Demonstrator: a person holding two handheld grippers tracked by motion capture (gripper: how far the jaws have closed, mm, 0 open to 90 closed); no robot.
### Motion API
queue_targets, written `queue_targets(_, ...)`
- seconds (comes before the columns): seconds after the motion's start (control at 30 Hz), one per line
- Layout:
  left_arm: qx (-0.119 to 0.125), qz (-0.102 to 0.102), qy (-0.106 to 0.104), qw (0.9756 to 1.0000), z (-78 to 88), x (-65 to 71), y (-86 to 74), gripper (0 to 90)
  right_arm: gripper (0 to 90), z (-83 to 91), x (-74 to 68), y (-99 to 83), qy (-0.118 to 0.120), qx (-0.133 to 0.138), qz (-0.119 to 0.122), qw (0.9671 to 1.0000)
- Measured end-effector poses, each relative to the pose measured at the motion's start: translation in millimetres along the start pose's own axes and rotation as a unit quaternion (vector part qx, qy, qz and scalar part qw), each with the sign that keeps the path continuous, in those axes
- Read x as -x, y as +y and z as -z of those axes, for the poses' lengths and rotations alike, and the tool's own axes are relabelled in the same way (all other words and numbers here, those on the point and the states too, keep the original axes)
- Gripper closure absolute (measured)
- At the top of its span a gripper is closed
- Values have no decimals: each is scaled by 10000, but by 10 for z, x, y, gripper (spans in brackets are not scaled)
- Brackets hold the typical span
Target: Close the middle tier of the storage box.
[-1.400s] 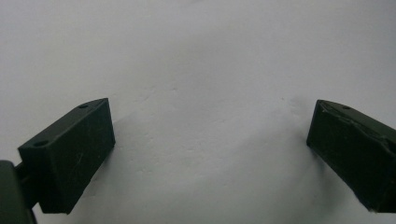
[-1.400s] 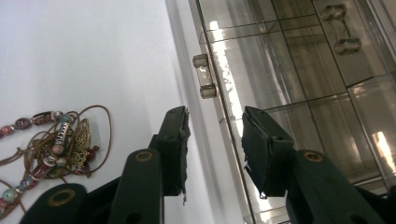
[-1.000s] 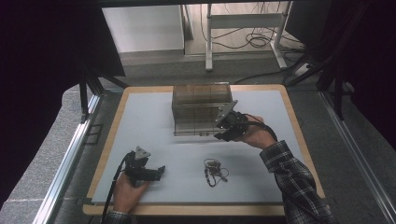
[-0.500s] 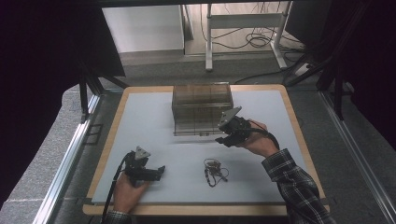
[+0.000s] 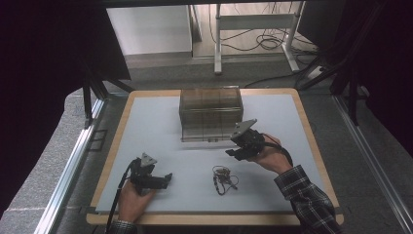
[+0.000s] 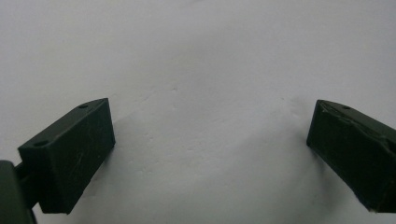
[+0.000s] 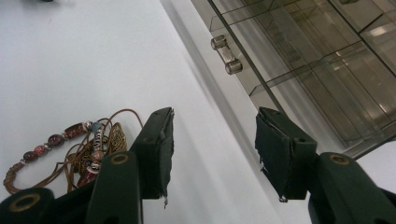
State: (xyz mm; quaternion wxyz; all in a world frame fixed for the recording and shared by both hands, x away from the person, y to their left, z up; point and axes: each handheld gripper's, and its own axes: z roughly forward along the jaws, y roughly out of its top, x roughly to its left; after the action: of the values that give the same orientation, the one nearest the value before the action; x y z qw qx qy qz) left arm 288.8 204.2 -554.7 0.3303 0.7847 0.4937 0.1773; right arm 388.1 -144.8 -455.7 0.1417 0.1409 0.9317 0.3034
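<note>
A smoky see-through drawer box [image 5: 210, 113] stands at the back middle of the white mat; in the right gripper view its front [image 7: 317, 60] and a clear bar handle [image 7: 226, 55] lie just ahead. A beaded cord of jewellery [image 5: 222, 178] [image 7: 79, 149] lies tangled on the mat. My right gripper [image 5: 233, 152] [image 7: 212, 140] hovers between box and jewellery; its jaws have just been opening and nothing is between them. My left gripper [image 5: 166, 178] [image 6: 210, 140] rests low at the front left, open wide over bare mat.
The mat lies on a wood-edged table [image 5: 311, 141]. Metal rails [image 5: 73, 161] run along both sides. Behind the table are a desk frame [image 5: 253, 29] and floor cables.
The right hand and its gripper have drawn back from the box front, toward the near edge and a little lower. The left hand has stayed put.
</note>
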Motion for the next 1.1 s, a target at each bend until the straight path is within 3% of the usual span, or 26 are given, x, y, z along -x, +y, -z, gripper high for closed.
queue_targets(0.13, -1, -1, 1, 10000, 0, 0, 0, 13, 463, 7, -57, -44, -105, 0, -75, 9999)
queue_targets(0.47, -2, 0, 0, 10000, 0, 0, 0, 13, 395, -14, -157, -143, -45, 180, -341, 9992)
queue_targets(0.77, 3, 4, 0, 10000, 0, 0, 0, 13, 387, -16, -237, -233, -46, 367, -493, 9981)
queue_targets(1.1, 20, 40, -2, 10000, -3, 5, -1, 13, 391, -64, -342, -337, -44, 343, -422, 9985)
